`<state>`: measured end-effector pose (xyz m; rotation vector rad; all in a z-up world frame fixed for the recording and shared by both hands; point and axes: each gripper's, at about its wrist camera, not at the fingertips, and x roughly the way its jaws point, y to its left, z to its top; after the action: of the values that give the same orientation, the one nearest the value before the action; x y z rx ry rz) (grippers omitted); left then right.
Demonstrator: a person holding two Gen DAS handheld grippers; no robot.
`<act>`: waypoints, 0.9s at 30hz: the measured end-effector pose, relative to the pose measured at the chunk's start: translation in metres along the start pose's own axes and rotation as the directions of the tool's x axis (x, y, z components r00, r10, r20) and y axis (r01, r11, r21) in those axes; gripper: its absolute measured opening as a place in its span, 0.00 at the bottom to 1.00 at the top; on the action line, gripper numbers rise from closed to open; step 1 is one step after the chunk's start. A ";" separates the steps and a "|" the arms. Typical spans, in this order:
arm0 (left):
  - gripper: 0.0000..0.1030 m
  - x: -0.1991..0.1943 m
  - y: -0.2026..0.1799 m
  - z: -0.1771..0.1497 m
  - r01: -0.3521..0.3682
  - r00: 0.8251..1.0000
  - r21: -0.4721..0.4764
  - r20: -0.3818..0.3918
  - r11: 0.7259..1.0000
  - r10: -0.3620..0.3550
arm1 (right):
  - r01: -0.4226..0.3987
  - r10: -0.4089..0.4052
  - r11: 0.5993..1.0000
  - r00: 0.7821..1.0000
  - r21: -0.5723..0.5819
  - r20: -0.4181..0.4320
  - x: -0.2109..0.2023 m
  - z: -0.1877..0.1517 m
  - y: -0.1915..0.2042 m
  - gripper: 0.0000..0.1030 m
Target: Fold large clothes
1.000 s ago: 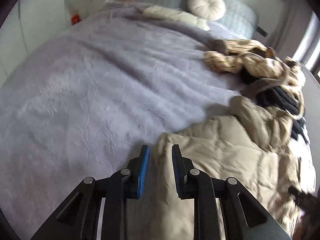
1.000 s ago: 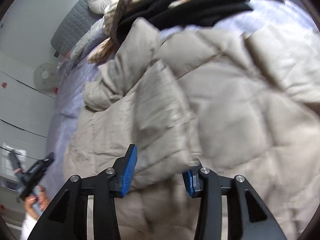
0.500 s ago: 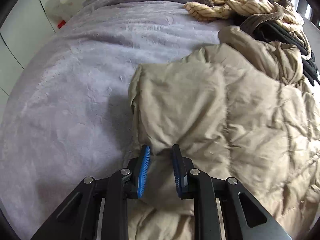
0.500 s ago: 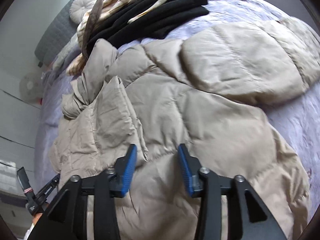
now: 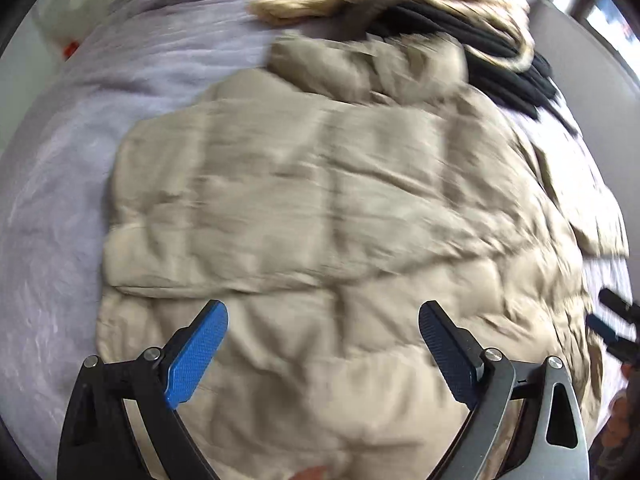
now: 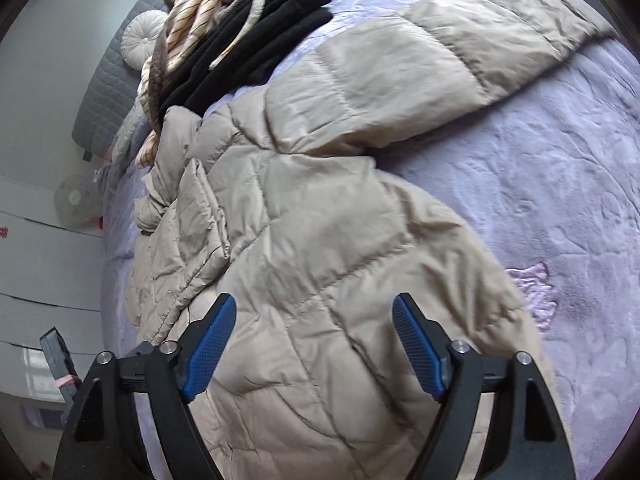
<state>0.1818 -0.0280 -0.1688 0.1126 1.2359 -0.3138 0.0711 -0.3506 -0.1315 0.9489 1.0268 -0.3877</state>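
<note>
A beige quilted puffer coat (image 5: 328, 208) lies spread on the lilac bedspread (image 5: 72, 168), one sleeve folded in over its body. In the right wrist view the same coat (image 6: 320, 248) has its other sleeve (image 6: 432, 52) stretched out to the upper right. My left gripper (image 5: 323, 322) hangs over the coat's lower part, its jaws opening wide with nothing pinched between the blue pads. My right gripper (image 6: 314, 320) hovers above the coat's hem side, jaws also opening, the fabric below them free.
A heap of black (image 6: 256, 48) and striped cream clothes (image 6: 200, 12) lies at the head of the bed near a round white cushion (image 6: 142, 38). A white fan (image 6: 74, 200) stands by the wall. The bedspread (image 6: 540, 184) is bare right of the coat.
Both grippers let go of the coat and opened wide. The left one carried the sleeve across onto the coat's body; the right one drew back toward the hem.
</note>
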 end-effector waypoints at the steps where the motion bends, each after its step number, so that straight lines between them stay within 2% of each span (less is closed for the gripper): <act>1: 1.00 0.000 -0.013 -0.002 -0.004 1.000 0.027 -0.003 1.000 0.005 | -0.010 0.010 1.000 1.000 0.012 0.009 -0.004 0.002 -0.007 0.86; 3: 1.00 0.000 -0.037 -0.004 -0.009 1.000 0.069 0.009 0.998 0.008 | -0.023 0.022 0.999 0.999 0.033 0.028 -0.021 0.001 -0.030 0.91; 4: 1.00 -0.002 -0.046 -0.005 -0.008 1.000 0.076 0.008 0.997 0.007 | -0.029 0.027 0.999 0.999 0.043 0.039 -0.028 0.002 -0.041 1.00; 11: 1.00 0.007 -0.086 -0.004 -0.003 0.998 0.068 -0.056 0.998 0.006 | -0.059 0.038 0.991 0.986 0.123 0.163 -0.062 0.030 -0.099 1.00; 13: 1.00 0.010 -0.092 -0.004 -0.022 0.998 0.062 -0.063 0.998 0.026 | -0.044 0.015 0.986 0.984 0.162 0.179 -0.069 0.046 -0.117 1.00; 15: 1.00 0.016 -0.096 -0.003 -0.001 0.995 0.058 -0.098 0.998 0.007 | -0.033 -0.009 0.977 0.980 0.210 0.197 -0.074 0.062 -0.138 1.00; 21: 1.00 0.019 -0.109 0.000 -0.006 0.995 0.062 -0.096 0.998 0.012 | -0.109 0.005 0.927 0.960 0.358 0.279 -0.082 0.112 -0.206 1.00; 27: 1.00 0.021 -0.128 0.011 -0.011 0.997 0.059 -0.072 0.998 0.015 | -0.299 0.140 0.832 0.929 0.468 0.344 -0.066 0.151 -0.248 0.99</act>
<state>0.1600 -0.1559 -0.1739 0.1842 1.2977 -0.3374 -0.0453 -0.6216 -0.1673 1.4290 0.5266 -0.6065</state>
